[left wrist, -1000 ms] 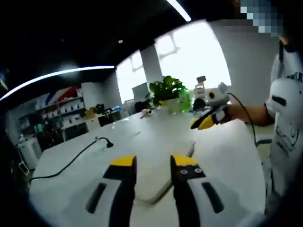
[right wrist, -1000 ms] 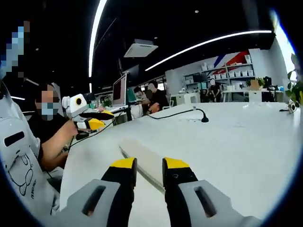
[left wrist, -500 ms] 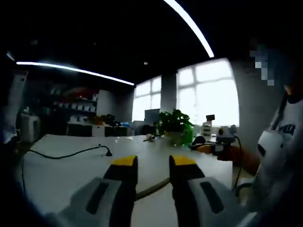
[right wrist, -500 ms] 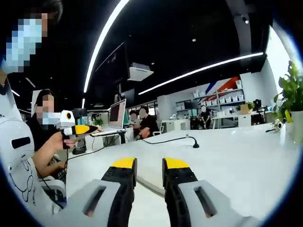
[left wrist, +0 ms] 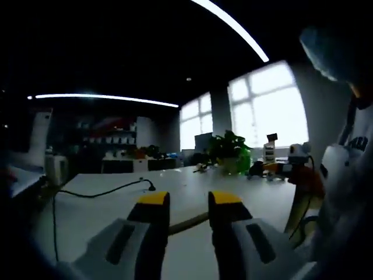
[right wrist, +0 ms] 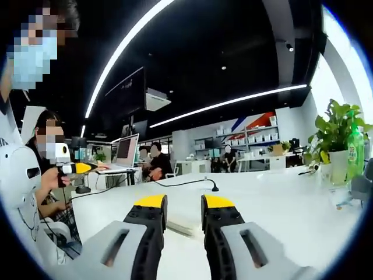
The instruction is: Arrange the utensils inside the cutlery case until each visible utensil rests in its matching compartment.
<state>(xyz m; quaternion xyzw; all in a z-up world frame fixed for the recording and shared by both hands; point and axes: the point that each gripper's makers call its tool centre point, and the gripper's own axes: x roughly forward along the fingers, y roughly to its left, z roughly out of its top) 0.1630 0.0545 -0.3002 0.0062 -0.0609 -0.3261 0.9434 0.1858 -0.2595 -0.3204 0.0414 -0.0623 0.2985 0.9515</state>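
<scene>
Cutlery case (right wrist: 178,226) is seen edge-on as a low, pale flat shape on the white table (right wrist: 274,204), lying just beyond the yellow-tipped jaws of the right gripper (right wrist: 182,202). Those jaws are held slightly apart with nothing between them. In the left gripper view the same case (left wrist: 189,222) is glimpsed through the gap of the left gripper (left wrist: 190,197), whose jaws are likewise parted and empty. Utensils inside the case cannot be made out. Farther along the table from the case, a black cable (right wrist: 185,182) is laid, and a potted plant (right wrist: 335,131) with a green bottle (right wrist: 355,146) beside it is stood near the far edge. A laptop (right wrist: 126,153) is seen behind.
</scene>
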